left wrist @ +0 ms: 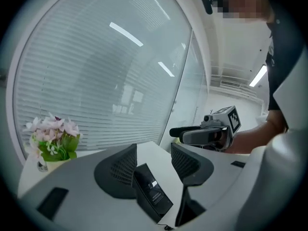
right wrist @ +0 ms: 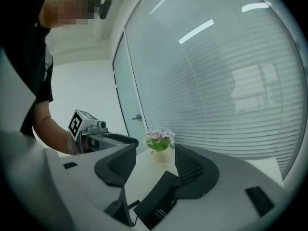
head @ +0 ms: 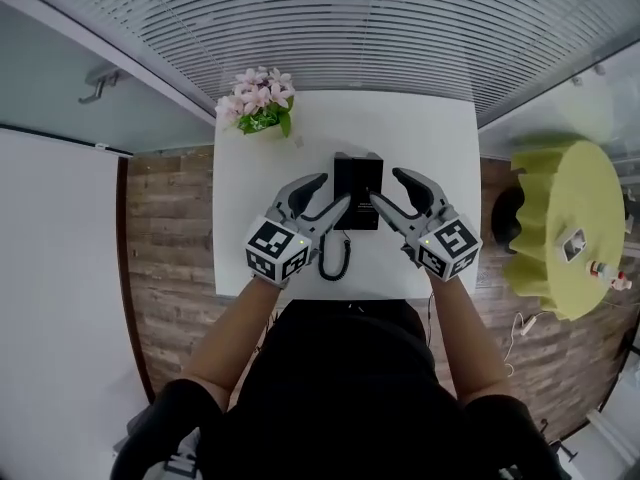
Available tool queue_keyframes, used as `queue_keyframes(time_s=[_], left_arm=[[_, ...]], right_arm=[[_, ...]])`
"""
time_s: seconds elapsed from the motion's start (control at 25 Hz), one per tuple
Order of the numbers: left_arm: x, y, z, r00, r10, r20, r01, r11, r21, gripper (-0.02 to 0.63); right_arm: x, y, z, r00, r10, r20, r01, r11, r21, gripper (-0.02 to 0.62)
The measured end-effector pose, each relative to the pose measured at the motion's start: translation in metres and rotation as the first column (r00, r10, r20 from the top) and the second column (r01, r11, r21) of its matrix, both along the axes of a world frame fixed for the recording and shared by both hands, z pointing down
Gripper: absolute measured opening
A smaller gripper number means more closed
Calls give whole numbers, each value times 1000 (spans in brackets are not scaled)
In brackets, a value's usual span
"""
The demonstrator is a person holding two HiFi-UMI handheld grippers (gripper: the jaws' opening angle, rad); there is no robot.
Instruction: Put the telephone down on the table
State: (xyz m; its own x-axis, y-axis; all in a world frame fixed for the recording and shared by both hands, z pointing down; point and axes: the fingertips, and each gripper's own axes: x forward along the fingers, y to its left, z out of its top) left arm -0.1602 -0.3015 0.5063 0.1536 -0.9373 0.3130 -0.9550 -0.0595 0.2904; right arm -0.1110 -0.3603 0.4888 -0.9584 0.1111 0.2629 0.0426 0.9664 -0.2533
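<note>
The black telephone [head: 357, 190] lies on the white table [head: 440, 128], its cord [head: 335, 259] curling toward the near edge. My left gripper [head: 335, 189] hangs over the phone's left side and my right gripper [head: 385, 185] over its right side. Both are open with nothing between their jaws. The left gripper view shows the telephone [left wrist: 153, 194] down on the table below my left gripper [left wrist: 154, 165], with the right gripper [left wrist: 211, 131] off to the side. From my right gripper [right wrist: 155, 165], the telephone [right wrist: 159, 203] lies below and the left gripper [right wrist: 94, 131] is at the left.
A pot of pink flowers [head: 259, 101] stands at the table's far left corner. Glass walls with blinds [head: 400, 28] run behind the table. A small round table with a yellow-green cloth [head: 560, 228] stands to the right on the wooden floor.
</note>
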Motion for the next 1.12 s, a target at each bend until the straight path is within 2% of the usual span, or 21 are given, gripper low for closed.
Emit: queue_keyframes(time_s=[0.2,0.36,0.52,0.72,1.12], left_arm=[[17,4,-50,993,47,109,-58,994,94,225],[24,6,-83,988,42,151,-68,984,166,175],[28,10,-105,976,14,218,-62,975,212,112],[34,15,-112,976,-4,216,-47,972,231,17],[41,18,-121,974,-10,227,-52,963,265,9]], right_arm=[[10,16,-55,992,0,128,-9,998,67,259],[16,23,-80,983,-2,186,-21,993,119,242],[22,27,-97,973,14,232,-48,989,141,123],[27,33,-111,963,20,267,-65,985,158,37],[28,47,-118,961,-9,277,-45,981,189,23]])
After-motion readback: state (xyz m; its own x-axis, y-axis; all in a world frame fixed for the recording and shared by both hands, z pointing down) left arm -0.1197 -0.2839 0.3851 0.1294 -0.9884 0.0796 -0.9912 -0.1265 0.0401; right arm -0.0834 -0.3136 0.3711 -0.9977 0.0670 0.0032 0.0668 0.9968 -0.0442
